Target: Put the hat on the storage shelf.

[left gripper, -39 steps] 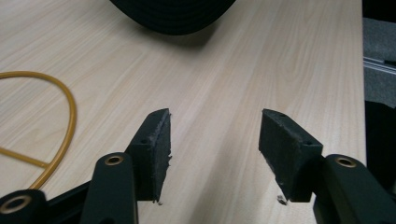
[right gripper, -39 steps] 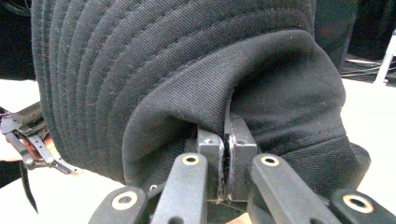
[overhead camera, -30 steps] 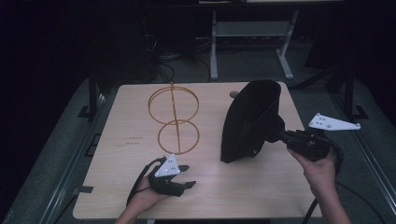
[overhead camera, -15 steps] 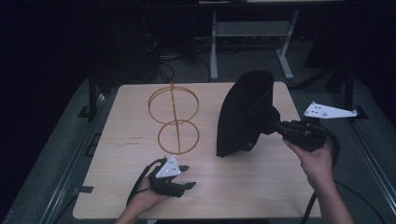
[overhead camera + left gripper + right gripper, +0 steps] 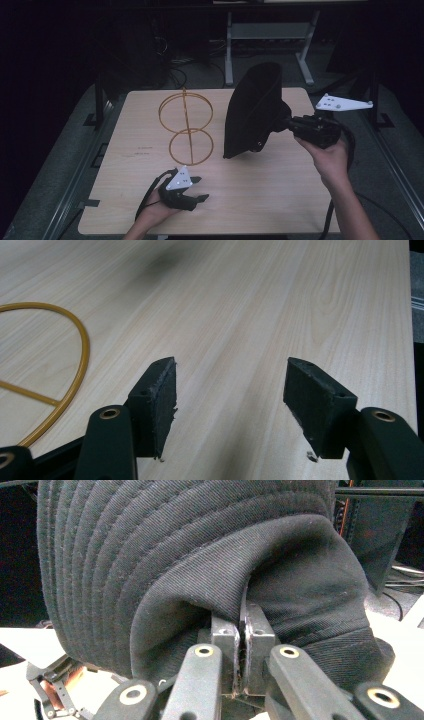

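Hat: black bucket hat (image 5: 255, 112), held up on edge above the right half of the counter (image 5: 260, 200), brim toward the wire stand, its lower edge at or just over the wood.
Right gripper: the right gripper (image 5: 289, 123) comes in level from the counter's right edge, jaws pinched tight on a fold of the hat's cloth; the right gripper view (image 5: 243, 625) shows the two pads pressed together with fabric bunched over them.
Left gripper: the left gripper (image 5: 197, 189) lies low near the front edge, left of centre, jaws parted with nothing but bare wood between them; the left gripper view (image 5: 231, 390) confirms the gap, and they have just been widening.
Stand: gold wire stand (image 5: 186, 127) of two rings on an upright rod, near the counter's middle, just left of the hat and apart from it; its ring (image 5: 75, 370) curves past the left jaws.
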Demonstrator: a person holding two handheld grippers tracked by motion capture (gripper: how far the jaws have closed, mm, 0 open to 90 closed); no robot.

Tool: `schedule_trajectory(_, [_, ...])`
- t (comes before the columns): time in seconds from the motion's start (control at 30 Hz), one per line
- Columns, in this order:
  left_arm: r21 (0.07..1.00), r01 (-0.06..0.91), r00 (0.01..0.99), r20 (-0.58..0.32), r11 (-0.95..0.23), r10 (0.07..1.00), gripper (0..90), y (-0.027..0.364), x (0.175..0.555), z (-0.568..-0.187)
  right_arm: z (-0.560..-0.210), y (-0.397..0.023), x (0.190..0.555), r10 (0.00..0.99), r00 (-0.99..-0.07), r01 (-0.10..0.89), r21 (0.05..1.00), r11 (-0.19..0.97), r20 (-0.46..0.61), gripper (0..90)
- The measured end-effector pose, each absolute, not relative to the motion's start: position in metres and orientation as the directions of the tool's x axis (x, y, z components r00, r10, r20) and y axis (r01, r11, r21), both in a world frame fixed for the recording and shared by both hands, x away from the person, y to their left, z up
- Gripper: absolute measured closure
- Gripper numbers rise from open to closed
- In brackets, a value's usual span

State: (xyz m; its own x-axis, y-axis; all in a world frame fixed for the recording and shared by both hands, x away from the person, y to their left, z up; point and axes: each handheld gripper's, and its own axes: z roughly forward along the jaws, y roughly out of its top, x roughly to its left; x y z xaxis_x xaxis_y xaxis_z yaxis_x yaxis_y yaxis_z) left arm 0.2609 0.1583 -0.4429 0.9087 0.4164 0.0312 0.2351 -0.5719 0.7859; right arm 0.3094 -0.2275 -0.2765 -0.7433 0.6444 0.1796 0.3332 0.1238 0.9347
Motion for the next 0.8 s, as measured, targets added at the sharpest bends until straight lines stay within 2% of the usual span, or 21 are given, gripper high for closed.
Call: schedule_trajectory(0.8, [0.791,0.244,0.898,0.034,-0.561,0.439,35.9,0.161,0.266,-0.445,-0.244,-0.195,0.331,0.630,-0.764,0.296,0.944,0.148,0.141,86.4])
